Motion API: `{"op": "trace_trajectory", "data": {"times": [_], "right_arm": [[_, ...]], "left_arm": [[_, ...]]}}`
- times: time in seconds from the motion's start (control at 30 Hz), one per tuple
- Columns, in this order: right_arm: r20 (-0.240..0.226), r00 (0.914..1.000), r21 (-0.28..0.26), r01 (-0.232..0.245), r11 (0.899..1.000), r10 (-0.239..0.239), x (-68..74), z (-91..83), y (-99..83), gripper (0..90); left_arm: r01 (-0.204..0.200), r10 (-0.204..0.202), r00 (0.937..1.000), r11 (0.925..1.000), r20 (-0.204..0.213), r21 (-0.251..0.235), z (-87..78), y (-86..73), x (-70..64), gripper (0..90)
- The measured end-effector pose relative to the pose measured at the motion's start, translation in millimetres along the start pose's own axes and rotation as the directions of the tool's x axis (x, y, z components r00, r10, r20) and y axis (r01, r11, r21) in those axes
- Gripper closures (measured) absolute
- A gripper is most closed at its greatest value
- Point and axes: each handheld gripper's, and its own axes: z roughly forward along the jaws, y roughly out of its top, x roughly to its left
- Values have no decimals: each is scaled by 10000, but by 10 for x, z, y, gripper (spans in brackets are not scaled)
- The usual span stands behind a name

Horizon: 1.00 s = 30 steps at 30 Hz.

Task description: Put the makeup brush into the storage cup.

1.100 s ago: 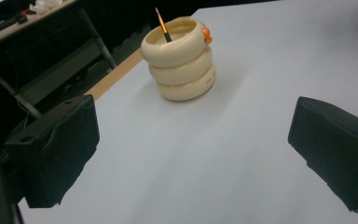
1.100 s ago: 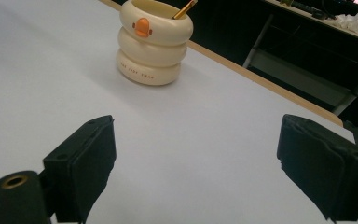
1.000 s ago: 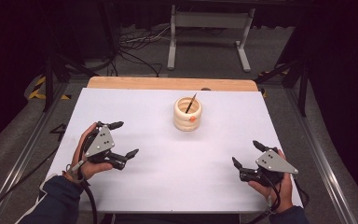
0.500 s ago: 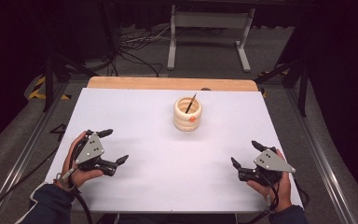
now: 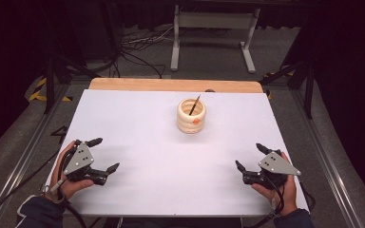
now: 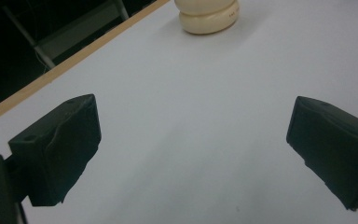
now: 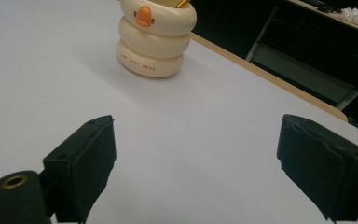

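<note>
One cream holder (image 5: 191, 116) with one pencil (image 5: 194, 105) stands upper centre on the worktop (image 5: 138, 128); left gripper (image 5: 103, 155) and right gripper (image 5: 250, 156), fingers wide apart, hold nothing

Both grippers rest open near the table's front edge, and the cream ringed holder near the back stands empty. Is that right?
Not quite. The cream ringed holder is not empty: the high view shows a dark pencil leaning inside it. The rest holds: the left gripper and right gripper sit open near the front edge of the table.
</note>
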Motion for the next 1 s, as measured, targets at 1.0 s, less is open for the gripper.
{"op": "trace_trajectory", "data": {"times": [1.0], "right_arm": [[-91, 9999, 83, 54, 10000, -53, 8, 16, -17, 124]], "left_arm": [[1502, -1512, 9880, 9881, -315, -324, -445, -407, 56, 43]]}}
